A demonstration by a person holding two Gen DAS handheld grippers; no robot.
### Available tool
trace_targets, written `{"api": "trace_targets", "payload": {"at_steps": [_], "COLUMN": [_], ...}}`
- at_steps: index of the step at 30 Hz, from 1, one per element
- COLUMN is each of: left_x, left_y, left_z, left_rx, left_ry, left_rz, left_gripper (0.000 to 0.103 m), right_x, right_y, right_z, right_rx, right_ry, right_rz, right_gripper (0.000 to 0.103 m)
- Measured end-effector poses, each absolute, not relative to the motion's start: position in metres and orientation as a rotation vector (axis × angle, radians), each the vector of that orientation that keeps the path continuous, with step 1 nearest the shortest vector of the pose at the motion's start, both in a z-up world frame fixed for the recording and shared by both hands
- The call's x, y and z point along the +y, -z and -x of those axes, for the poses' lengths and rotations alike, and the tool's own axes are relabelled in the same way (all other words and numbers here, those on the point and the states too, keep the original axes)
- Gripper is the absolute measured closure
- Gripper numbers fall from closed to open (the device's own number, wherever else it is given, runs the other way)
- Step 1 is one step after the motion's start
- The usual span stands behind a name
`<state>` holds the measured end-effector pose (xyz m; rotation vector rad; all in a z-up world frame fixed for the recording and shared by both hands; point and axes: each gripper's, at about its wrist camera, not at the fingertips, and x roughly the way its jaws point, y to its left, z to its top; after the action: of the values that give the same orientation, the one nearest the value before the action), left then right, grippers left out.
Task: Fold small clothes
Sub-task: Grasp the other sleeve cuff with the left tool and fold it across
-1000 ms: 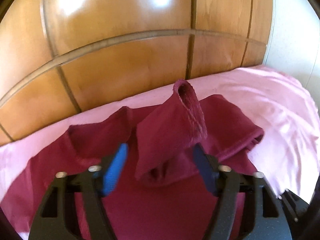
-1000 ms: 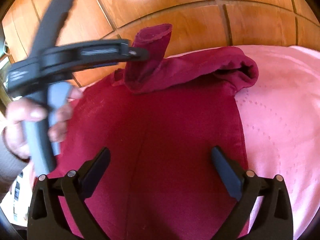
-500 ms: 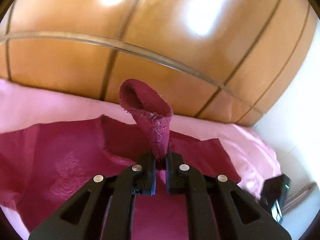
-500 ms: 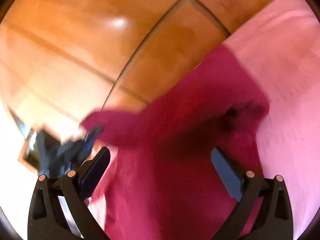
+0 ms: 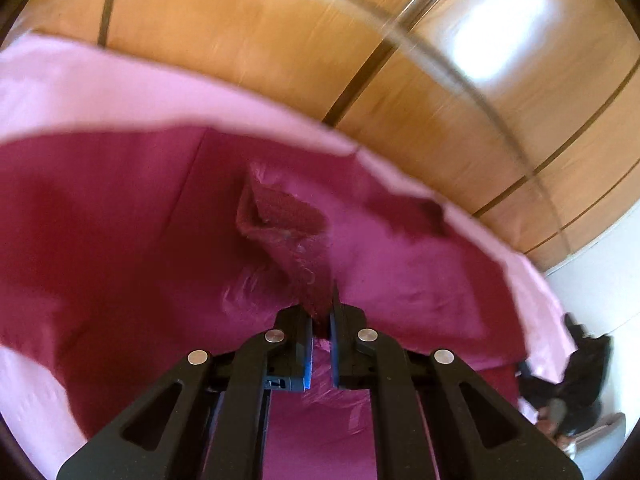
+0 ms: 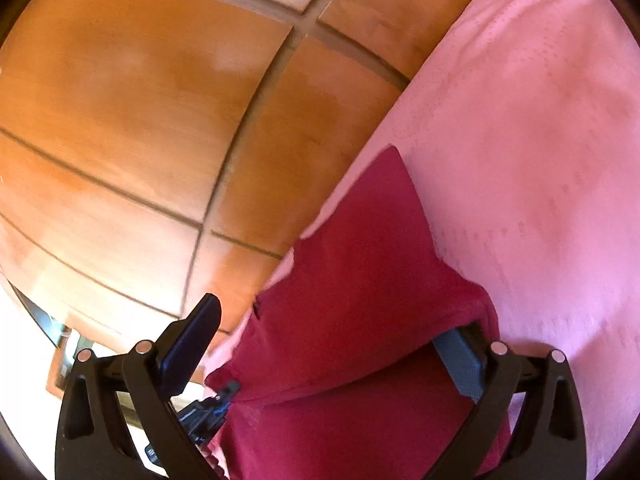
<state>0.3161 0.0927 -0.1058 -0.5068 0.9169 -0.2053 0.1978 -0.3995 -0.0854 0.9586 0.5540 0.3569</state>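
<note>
My left gripper (image 5: 321,316) clamps the maroon garment's sleeve (image 5: 288,232) at frame centre; my right gripper (image 6: 332,344) (jaws wide apart) straddles the garment (image 6: 360,300) at lower centre.

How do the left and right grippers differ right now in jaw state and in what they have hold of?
The left gripper has its jaws shut on the sleeve cuff of the maroon garment; the right gripper stands wide open, holding nothing. The left's cloth rises from between its pads; the right's fingers only straddle a folded part of the garment, one finger tucked under a fold. Both are black and point over the pink sheet.
</note>
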Motion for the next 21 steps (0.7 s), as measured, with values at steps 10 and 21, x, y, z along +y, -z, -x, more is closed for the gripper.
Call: {"api": "trace_targets", "payload": {"at_steps": [10,21], "left_x": [0.143,0.134], "left_y": [0.102,0.092], "left_z": [-0.292,-0.316], "left_rx": [0.854,0.842], "left_ry": [0.217,0.195], "left_rz": [0.732,0.546], "left_gripper": [0.070,0.096], "right_x": [-0.353,-0.296], "right_y": [0.041,0.068], "right_z": [-0.158,-0.210], "right_rx": [0.713,0.768], "right_ry": [-0.351,-0.118], "right_rz": [-0.464,-0.120], "right_gripper": [0.002,0.002]}}
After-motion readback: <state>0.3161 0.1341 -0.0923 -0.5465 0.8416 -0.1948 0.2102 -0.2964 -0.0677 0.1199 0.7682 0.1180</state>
